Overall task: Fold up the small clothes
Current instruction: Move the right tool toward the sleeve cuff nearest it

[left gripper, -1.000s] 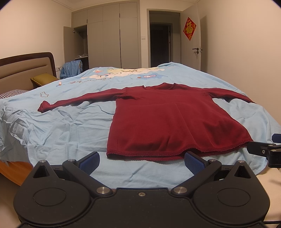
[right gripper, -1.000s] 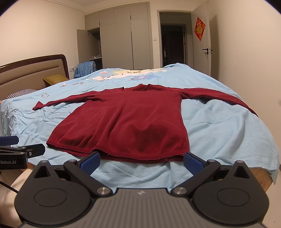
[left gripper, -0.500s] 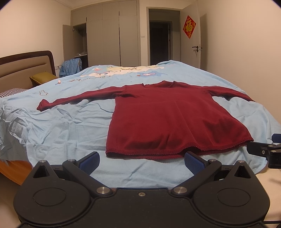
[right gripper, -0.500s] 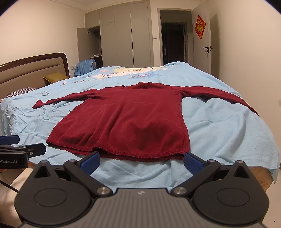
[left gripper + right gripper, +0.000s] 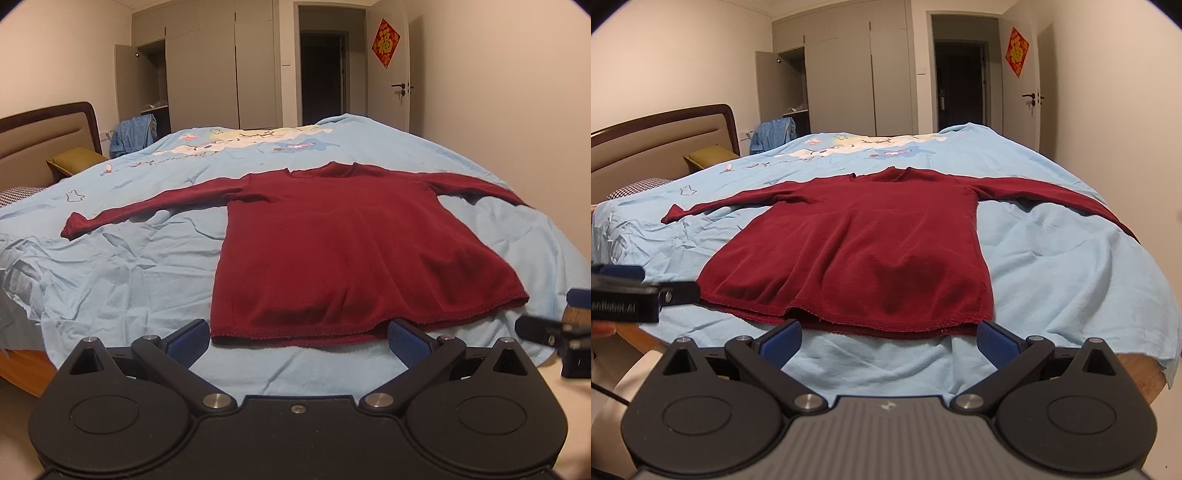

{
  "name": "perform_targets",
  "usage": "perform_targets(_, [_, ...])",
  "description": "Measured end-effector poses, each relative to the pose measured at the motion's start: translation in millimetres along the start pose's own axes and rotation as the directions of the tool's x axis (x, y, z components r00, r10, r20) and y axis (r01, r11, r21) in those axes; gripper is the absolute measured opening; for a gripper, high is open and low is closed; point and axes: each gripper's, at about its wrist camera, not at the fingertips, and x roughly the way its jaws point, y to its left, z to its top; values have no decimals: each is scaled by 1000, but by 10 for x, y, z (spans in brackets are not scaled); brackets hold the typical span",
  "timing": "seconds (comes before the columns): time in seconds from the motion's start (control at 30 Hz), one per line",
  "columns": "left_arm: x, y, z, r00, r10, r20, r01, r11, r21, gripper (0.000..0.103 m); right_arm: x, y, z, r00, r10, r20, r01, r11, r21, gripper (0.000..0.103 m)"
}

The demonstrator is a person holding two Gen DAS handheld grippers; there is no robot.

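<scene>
A: Spread flat ahead of both pairs of fingers: dark red, soft fleecy long-sleeved sweater (image 5: 343,254), sleeves stretched out to either side, neckline at the far end, stitched hem nearest.

B: Lying on what?

A: Rumpled pale blue cotton bedsheet (image 5: 122,266) with a cartoon print at the far end, over a bed with a padded brown headboard (image 5: 653,136) off to the left.

B: Left gripper (image 5: 299,338)?

A: Released; blue-padded fingers (image 5: 188,338) set wide apart, just short of the hem, touching no cloth.

B: Right gripper (image 5: 890,339)?

A: Released too, blue fingers (image 5: 997,341) spread, hem edge just beyond the tips.

B: Anything seen in one view only?

A: From the right wrist: whole right sleeve running to the bed edge, plus the left tool's black lettered body at the left. From the left wrist: the right tool's black tip, blurred, at the right.
</scene>
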Motion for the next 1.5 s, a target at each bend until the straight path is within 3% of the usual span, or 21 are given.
perform_targets(0.2, [178,48,361,999,-45,-2,45,997,-64,102,-1,7,139,1000,-6,13,7,999,-34,103])
perform_targets(0.63, [706,21,1034,1000,15,23,-14,1000,-22,102,394,-527,569,995,-42,86,37,998,56,103])
perform_targets(0.83, [1133,-35,1232,999,14,36,-14,1000,-9,102,677,-1187,729,989,-82,124,51,970,236,103])
perform_targets(1.1, [1999,-279,1515,998,-51,-46,48,997,-67,102,1107,-2254,980,973,-164,165,84,909,409,103])
perform_targets(1.23, [2397,-463,1608,997,-51,-62,48,997,-53,102,1405,-2795,1113,976,-178,126,99,878,469,103])
perform_targets(1.5, [3027,-754,1687,992,-69,-110,70,998,7,102,2116,-3768,1211,965,-261,-1,206,761,615,103])
